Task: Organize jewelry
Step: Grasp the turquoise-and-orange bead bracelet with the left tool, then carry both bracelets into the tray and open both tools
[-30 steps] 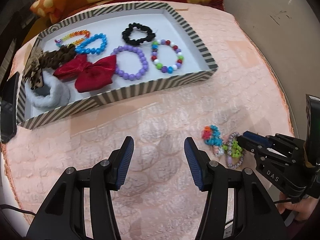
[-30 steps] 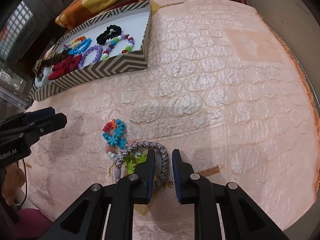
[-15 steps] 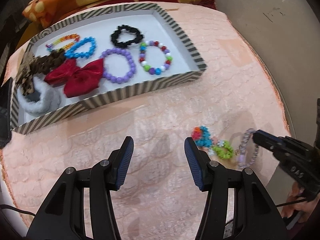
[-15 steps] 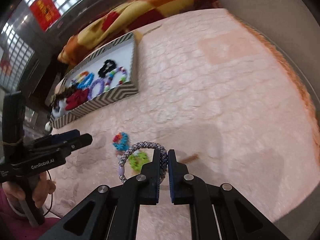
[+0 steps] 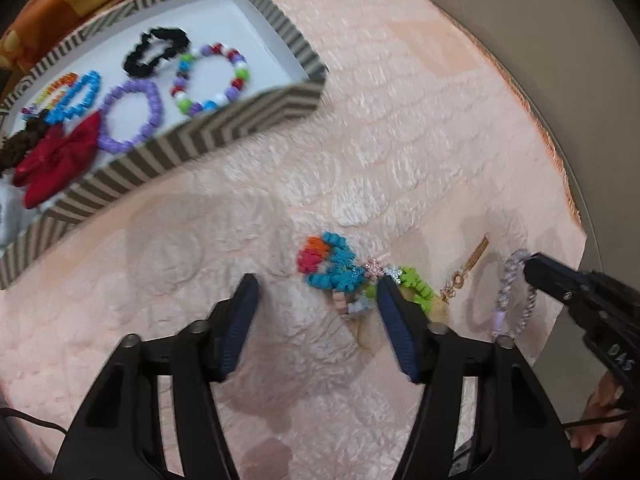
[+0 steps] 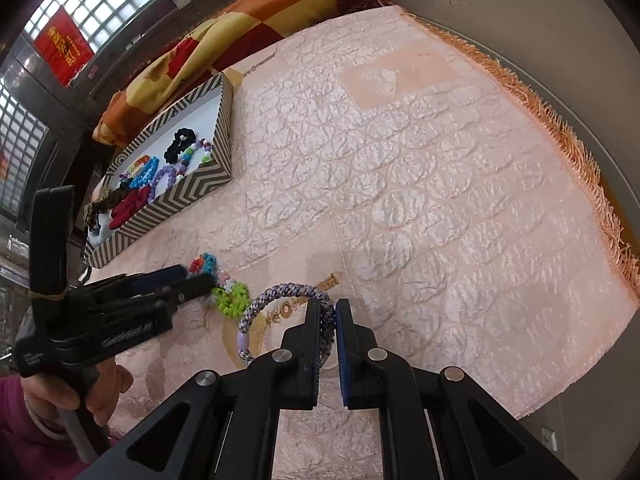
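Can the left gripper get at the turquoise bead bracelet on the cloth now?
Probably yes: the left gripper is open, the turquoise bead bracelet lies just ahead toward its right finger, nothing between. The tangled green bracelet might come along.

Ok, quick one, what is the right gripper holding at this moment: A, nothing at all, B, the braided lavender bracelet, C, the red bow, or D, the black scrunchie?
B: in the right wrist view the right gripper has its fingers shut on the braided lavender bracelet, which hangs above the pink cloth.
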